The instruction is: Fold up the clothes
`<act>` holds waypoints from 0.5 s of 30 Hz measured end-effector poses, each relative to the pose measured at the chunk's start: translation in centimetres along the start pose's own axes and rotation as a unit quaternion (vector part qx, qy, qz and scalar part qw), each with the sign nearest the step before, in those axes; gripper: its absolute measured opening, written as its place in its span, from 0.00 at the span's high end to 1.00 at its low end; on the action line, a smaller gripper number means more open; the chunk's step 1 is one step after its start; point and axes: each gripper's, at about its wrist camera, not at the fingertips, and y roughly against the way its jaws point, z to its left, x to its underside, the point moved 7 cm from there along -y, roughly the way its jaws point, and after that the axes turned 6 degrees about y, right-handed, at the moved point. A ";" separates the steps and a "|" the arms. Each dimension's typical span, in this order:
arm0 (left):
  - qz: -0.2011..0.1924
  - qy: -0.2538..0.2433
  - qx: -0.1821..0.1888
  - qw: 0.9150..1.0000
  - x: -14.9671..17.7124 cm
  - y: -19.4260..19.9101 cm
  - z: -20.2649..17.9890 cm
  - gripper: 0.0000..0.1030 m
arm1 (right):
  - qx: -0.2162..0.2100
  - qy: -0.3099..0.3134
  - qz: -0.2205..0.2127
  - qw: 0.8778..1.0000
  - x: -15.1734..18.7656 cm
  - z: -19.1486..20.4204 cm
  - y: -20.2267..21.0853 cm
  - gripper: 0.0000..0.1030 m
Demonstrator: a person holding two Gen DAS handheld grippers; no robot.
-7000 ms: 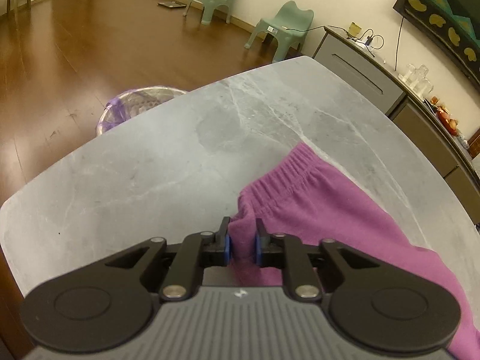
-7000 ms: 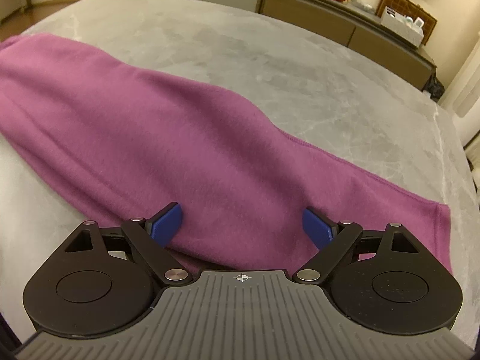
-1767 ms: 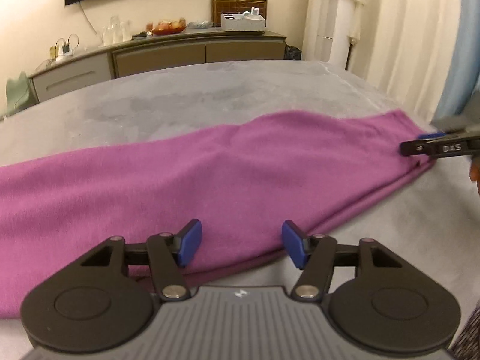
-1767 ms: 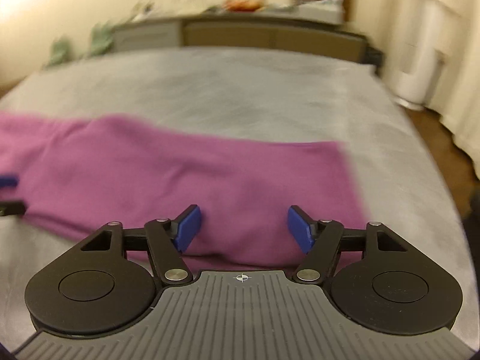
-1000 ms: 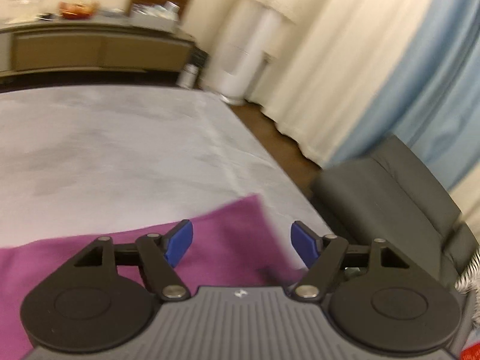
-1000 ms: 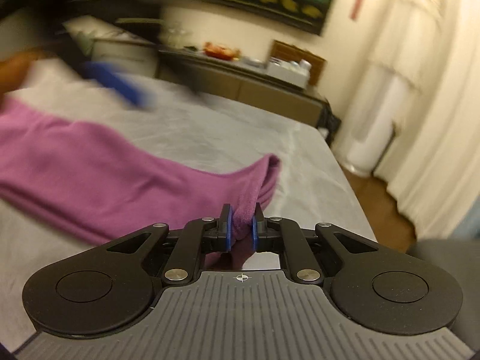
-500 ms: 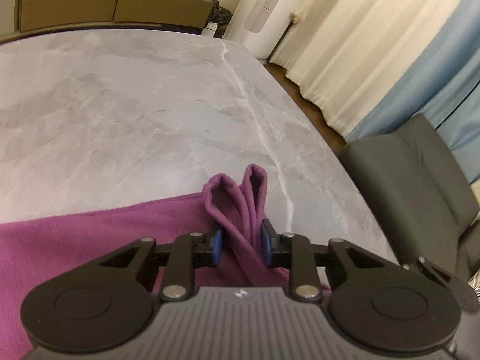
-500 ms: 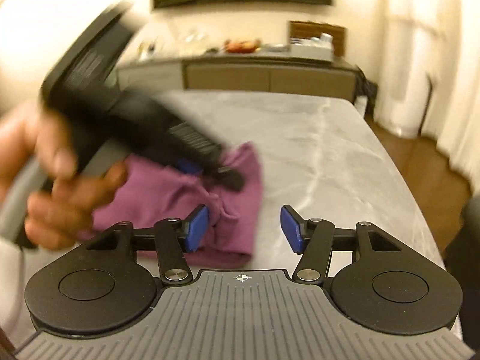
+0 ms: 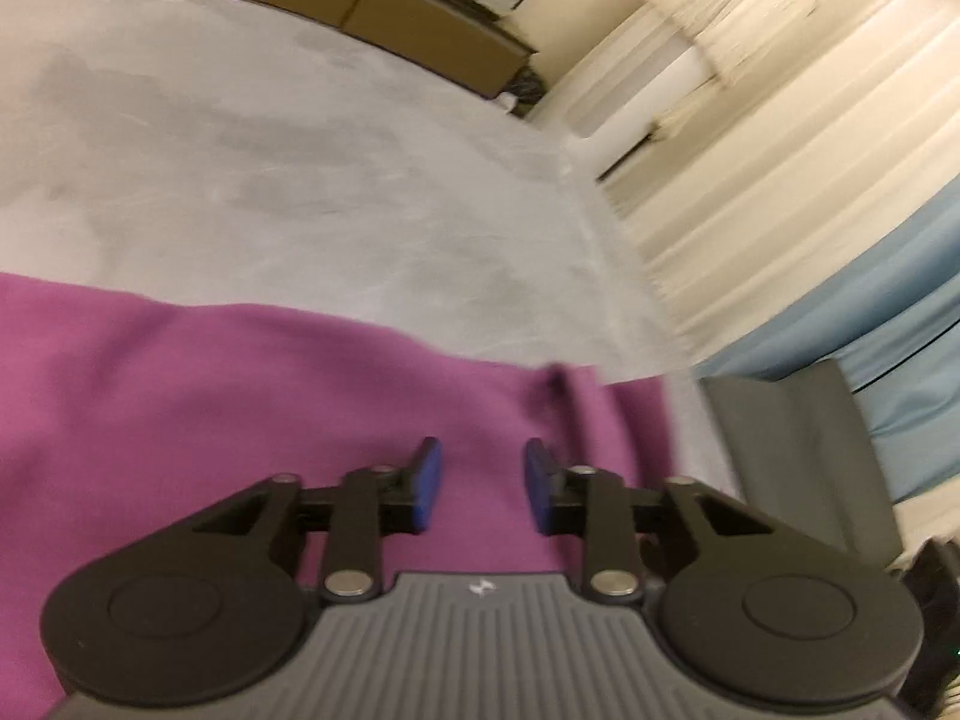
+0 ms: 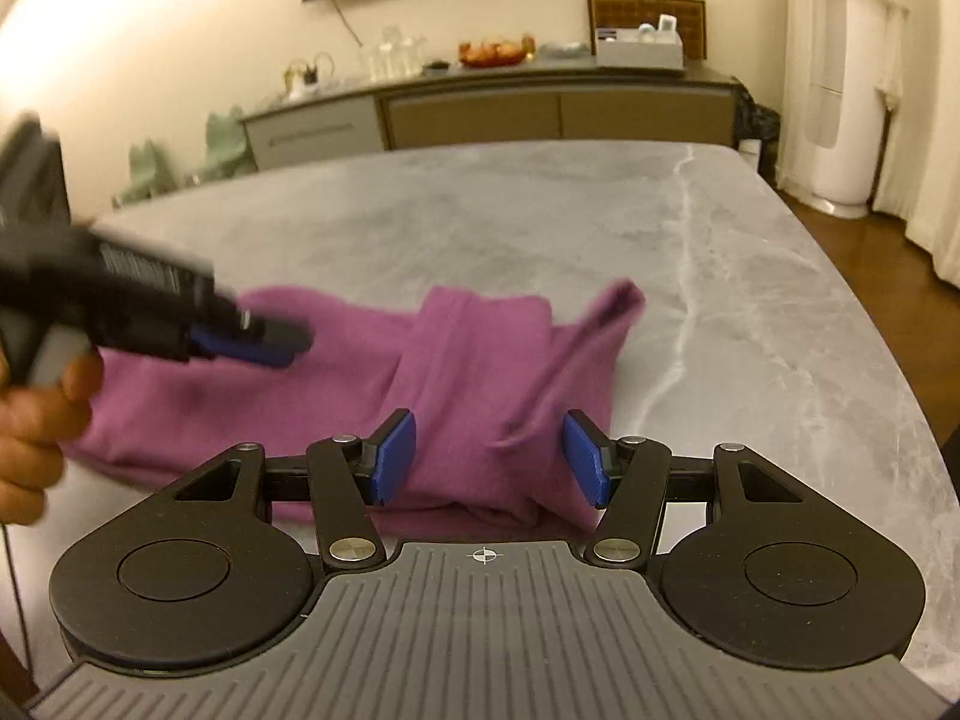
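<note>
Purple fleece trousers (image 10: 480, 360) lie on the grey marble table (image 10: 600, 228), their leg end bunched and folded back on itself. My right gripper (image 10: 489, 459) stands open just over that folded end, the cloth lying under its fingers, not pinched. My left gripper (image 9: 483, 489) hovers over the flat purple cloth (image 9: 240, 408); its jaws are opening and grip nothing. In the right wrist view the left gripper (image 10: 258, 348) shows blurred at the left, held by a hand (image 10: 36, 420) above the trousers.
The table's right edge (image 9: 672, 372) runs close to the cloth's end. Beyond it stand a grey chair (image 9: 798, 450) and curtains (image 9: 780, 150). A long sideboard (image 10: 540, 102) with small items lines the far wall, with green chairs (image 10: 222, 144) to its left.
The left gripper has let go of the leg end it pinched and swung back over the flat cloth. The right gripper, shut on that end a second ago, stays open above it.
</note>
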 end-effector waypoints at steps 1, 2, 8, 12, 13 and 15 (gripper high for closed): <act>0.004 -0.010 0.007 1.000 0.2 -0.4 -1.1 0.62 | 0.007 0.001 0.002 1.000 0.1 -0.1 -0.2 0.43; 0.011 -0.020 0.015 1.000 0.5 -0.9 -2.1 0.60 | 0.014 -0.010 -0.002 1.000 0.1 -0.7 0.1 0.43; 0.034 -0.024 0.006 0.999 1.6 -4.7 -4.3 0.53 | 0.024 -0.066 0.011 0.998 1.1 -4.2 -1.4 0.85; 0.030 -0.023 -0.005 0.999 1.3 -5.4 -4.2 0.53 | 0.019 -0.047 -0.006 0.999 0.6 -3.6 -1.1 0.95; 0.029 -0.028 -0.007 0.999 1.3 -5.3 -4.3 0.53 | 0.013 -0.044 -0.014 0.999 0.3 -3.2 -0.7 0.95; 0.026 -0.043 -0.014 0.999 1.6 -5.2 -4.5 0.53 | 0.003 -0.031 -0.026 0.999 -0.1 -2.2 -0.1 0.95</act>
